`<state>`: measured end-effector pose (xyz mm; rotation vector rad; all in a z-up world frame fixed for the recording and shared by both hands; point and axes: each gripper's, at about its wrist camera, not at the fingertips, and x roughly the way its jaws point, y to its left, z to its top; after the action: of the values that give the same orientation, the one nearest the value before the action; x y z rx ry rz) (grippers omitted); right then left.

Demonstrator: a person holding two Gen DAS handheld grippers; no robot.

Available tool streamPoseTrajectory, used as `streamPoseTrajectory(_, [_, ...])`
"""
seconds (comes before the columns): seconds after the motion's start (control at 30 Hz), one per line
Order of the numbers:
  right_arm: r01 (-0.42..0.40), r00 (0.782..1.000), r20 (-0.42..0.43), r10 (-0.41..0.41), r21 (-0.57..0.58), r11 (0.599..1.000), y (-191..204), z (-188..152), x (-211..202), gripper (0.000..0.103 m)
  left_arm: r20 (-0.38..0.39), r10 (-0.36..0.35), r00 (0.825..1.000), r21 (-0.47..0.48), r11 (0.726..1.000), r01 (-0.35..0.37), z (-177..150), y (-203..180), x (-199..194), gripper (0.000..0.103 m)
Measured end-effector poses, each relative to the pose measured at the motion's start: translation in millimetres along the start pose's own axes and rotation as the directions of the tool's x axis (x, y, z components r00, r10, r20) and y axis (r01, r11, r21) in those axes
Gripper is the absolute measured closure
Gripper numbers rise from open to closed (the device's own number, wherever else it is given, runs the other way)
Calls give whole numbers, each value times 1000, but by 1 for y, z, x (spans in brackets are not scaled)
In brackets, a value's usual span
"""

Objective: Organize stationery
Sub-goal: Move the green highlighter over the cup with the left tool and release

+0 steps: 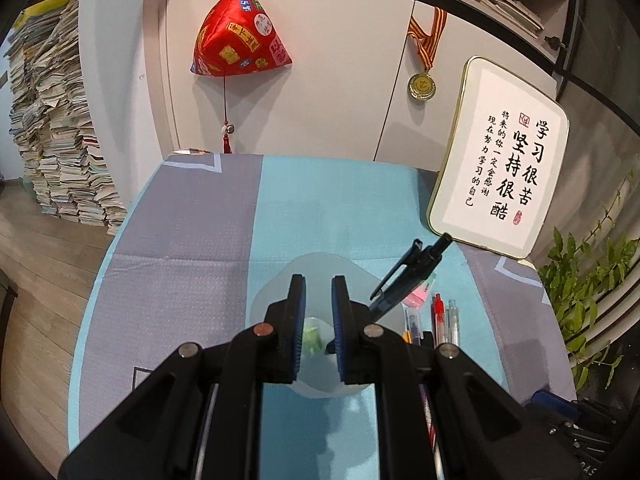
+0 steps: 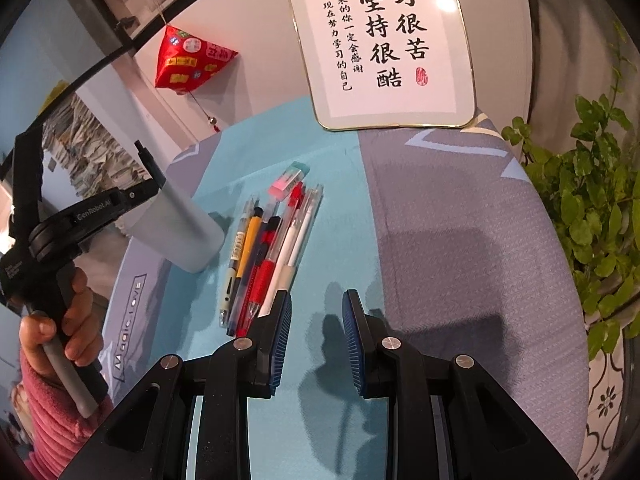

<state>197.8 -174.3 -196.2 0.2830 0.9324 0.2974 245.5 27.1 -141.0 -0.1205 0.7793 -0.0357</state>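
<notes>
**One pen in the cup, a row of pens waiting**

The left gripper (image 1: 319, 292) holds the frosted pen cup (image 1: 320, 276) by its rim: one finger sits inside the mouth and the other outside, and the narrow gap between them appears to pinch the translucent wall, though the frosted plastic makes the contact itself hard to confirm. A black pen (image 1: 412, 272) already leans in the cup, its clip end pointing up toward the framed calligraphy board (image 1: 500, 160).

The right gripper (image 2: 316, 320) hangs with its fingers moderately apart and nothing between them, just beside the near ends of the row of pens (image 2: 272, 248) lying on the blue cloth (image 2: 224, 184). The row includes a yellow one, a red one and a white one, packed side by side and touching, with a pink eraser (image 2: 286, 182) at the far end.

The step in hand looks like fetching the next pen. To do it well, the right gripper should take the outermost white pen, which is nearest its fingers, so that the neighbours are not dragged along. A grip near the middle of the barrel would keep the pen from swinging. The left gripper should keep the cup tilted toward the row, mouth open to the incoming pen.
</notes>
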Motion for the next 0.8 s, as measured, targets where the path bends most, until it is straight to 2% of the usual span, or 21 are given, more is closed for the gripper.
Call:
streamPoseTrajectory(0.23, [-1, 1000, -26, 1, 3, 1000, 0, -1, 6, 77, 26, -1, 1000, 0, 1000, 1, -7, 0, -16, 92])
streamPoseTrajectory(0.4, [-10, 998, -60, 9, -17, 1000, 5, -6, 12, 77, 37, -49, 998, 102, 994, 45, -33, -15, -38, 91])
streamPoseTrajectory(0.57, [-57, 993, -109, 46, -96, 994, 26, -17, 19, 77, 26, -96, 995, 188, 978, 89, -62, -31, -51, 90])
streamPoseTrajectory(0.6, [-62, 992, -117, 48, -112, 992, 30, -19, 21, 77, 30, -98, 995, 200, 976, 90, -65, -34, -51, 87])
streamPoseTrajectory(0.8, [-56, 992, -121, 40, -133, 990, 45, -22, 26, 77, 81, -28, 996, 239, 971, 8, -51, -37, -39, 88])
